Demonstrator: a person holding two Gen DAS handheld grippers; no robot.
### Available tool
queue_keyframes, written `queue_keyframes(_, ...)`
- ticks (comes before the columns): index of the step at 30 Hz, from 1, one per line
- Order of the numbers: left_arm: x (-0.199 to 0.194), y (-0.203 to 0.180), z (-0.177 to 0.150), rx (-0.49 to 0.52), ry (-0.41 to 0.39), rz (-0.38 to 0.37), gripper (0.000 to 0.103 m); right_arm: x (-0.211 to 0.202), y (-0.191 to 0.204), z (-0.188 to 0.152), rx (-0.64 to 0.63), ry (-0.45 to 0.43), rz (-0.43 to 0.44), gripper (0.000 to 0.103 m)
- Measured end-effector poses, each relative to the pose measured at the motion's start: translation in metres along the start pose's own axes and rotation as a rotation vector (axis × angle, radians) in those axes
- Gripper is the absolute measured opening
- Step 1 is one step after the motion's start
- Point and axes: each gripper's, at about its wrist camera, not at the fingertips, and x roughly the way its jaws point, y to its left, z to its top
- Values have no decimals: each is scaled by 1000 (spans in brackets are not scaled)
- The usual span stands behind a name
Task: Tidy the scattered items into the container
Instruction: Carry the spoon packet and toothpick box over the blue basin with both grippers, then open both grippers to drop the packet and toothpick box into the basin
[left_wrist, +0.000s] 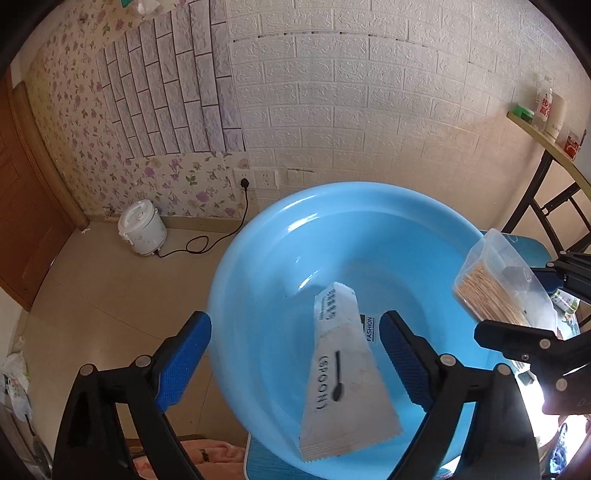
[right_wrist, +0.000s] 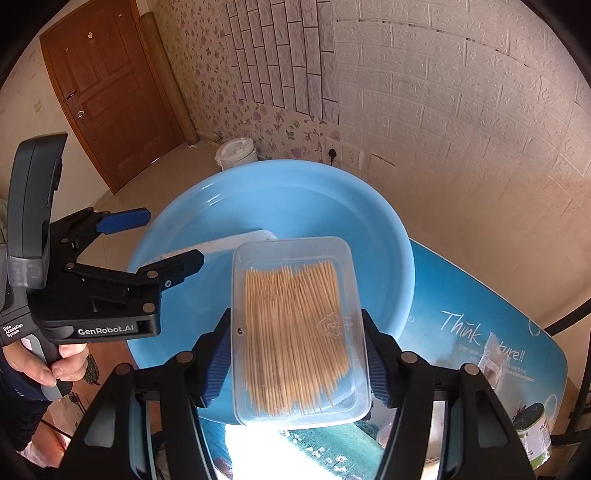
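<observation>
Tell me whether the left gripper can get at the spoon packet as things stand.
Probably yes. The left gripper is open over the blue basin, and the spoon packet lies between its fingers with nothing over it. The right gripper, holding the toothpick box, is off to the side.

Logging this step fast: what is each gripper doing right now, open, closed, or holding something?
Left gripper: open, jaws wide apart; the spoon packet lies between them, ungripped, over the blue basin.
Right gripper: closed on the clear toothpick box.
</observation>
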Motion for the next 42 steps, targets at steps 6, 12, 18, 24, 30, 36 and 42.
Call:
queue_keyframes(6, -16, 12, 2, -37, -31, 14, 93, 1, 5, -1, -14, 3, 5, 64)
queue_keyframes(12, -28, 30, -1, -85, -34, 43, 98, 3, 8, -3, -33, 7, 5, 64)
queue_keyframes(18, -35, 40, -5, -115, -32, 53, 98, 6, 14, -2, -51, 11, 23, 64)
queue_keyframes(24, -40, 45, -6, -136, -43, 80, 98, 22, 27, -4, -98, 39, 24, 64)
queue_keyframes(30, -49, 49, -7, -143, -62, 73, 98, 26, 23, -6, -69, 32, 24, 103)
queue_keyframes(36, -55, 52, -6, -146, -67, 81, 98, -2, 18, -7, -32, -108, 14, 103)
queue_keyframes(42, -56, 51, -8, -154, -62, 73, 98, -27, 8, -20, -13, -189, -9, 103)
